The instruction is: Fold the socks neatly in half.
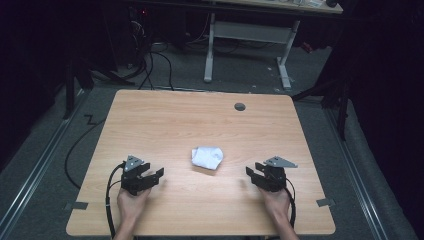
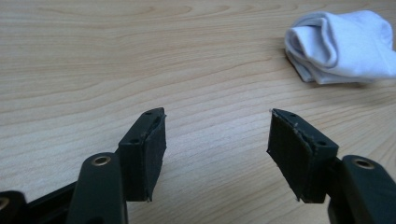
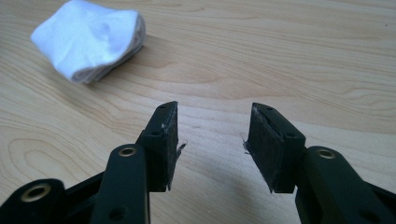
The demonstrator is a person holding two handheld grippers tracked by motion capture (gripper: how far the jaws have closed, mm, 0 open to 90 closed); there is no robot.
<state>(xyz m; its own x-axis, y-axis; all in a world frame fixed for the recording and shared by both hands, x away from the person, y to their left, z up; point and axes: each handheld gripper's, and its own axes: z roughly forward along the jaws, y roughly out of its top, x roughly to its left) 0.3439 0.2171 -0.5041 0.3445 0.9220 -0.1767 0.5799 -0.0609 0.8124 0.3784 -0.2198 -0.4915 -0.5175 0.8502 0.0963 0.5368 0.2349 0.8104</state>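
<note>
High view: a folded white sock bundle point(image 1: 207, 157) is seen lying on the wooden table point(image 1: 200, 120), a little nearer the person's edge than the middle. It is judged to be light, soft and easily crushed, with nothing fragile about it; the cloth should not be slippery against the pads, but loose layers could be pulled apart if only the outer fold is caught. A hold across the thick rolled body, where the folds are stacked, is judged safer than a hold at a thin edge.

Relative to the bundle, the left gripper point(image 1: 159, 173) is placed to its left and slightly nearer the person, well apart from it, with jaws spread and nothing between them. The right gripper point(image 1: 250, 172) is placed to the bundle's right, likewise a little nearer the person and apart, its jaws also spread and empty.

In the left gripper view the bundle point(image 2: 341, 46) is seen beyond and right of the jaws; in the right gripper view the bundle point(image 3: 88, 39) lies beyond and left
</note>
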